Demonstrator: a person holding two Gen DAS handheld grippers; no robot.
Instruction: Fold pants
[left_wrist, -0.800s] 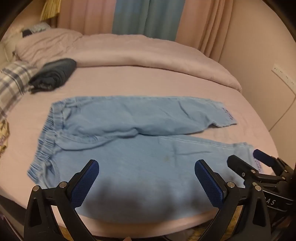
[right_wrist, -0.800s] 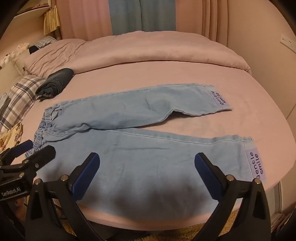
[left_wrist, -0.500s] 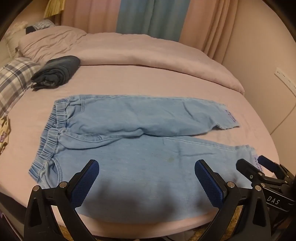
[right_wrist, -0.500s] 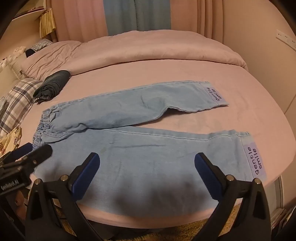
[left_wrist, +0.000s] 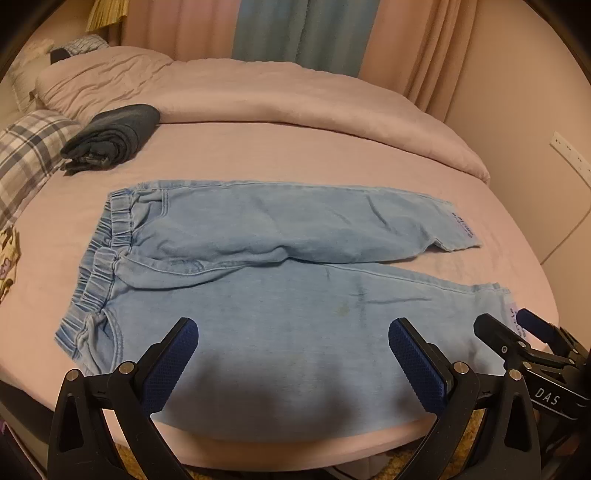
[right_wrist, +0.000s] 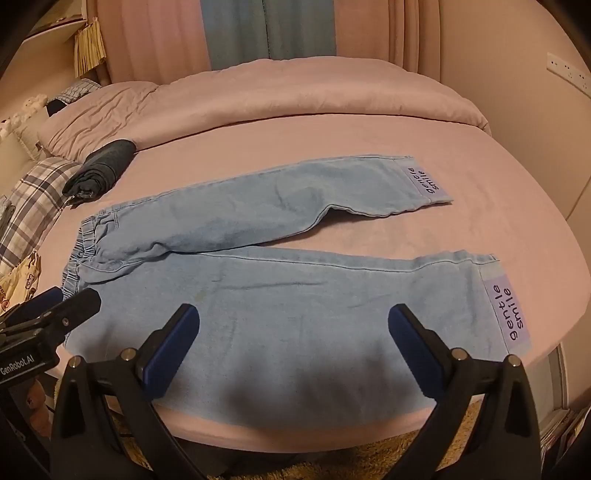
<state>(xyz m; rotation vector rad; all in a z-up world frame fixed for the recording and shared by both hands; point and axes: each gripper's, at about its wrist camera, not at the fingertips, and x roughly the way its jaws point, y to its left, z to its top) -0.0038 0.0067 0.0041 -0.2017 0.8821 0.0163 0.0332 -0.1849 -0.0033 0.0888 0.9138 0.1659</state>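
Light blue denim pants (left_wrist: 258, 295) (right_wrist: 295, 295) lie flat on the pink bed, elastic waistband at the left, both legs running right, each cuff with a lilac label. The far leg bends slightly away from the near one. My left gripper (left_wrist: 291, 354) hangs open above the near leg close to the waist end, nothing between its blue pads. My right gripper (right_wrist: 293, 350) is open too, over the near leg toward the cuff. Each gripper shows at the edge of the other's view: the right gripper (left_wrist: 517, 332) and the left gripper (right_wrist: 62, 302).
A folded dark garment (left_wrist: 110, 138) (right_wrist: 99, 171) rests at the back left beside a plaid pillow (left_wrist: 29, 147). A rumpled pink duvet (left_wrist: 277, 96) covers the far half of the bed. The bed's front edge (right_wrist: 295, 432) lies just below the pants, a shaggy rug under it.
Both views have shifted slightly: the pants sit a little lower and farther right in the left wrist view, and the grippers stay open over the near leg.
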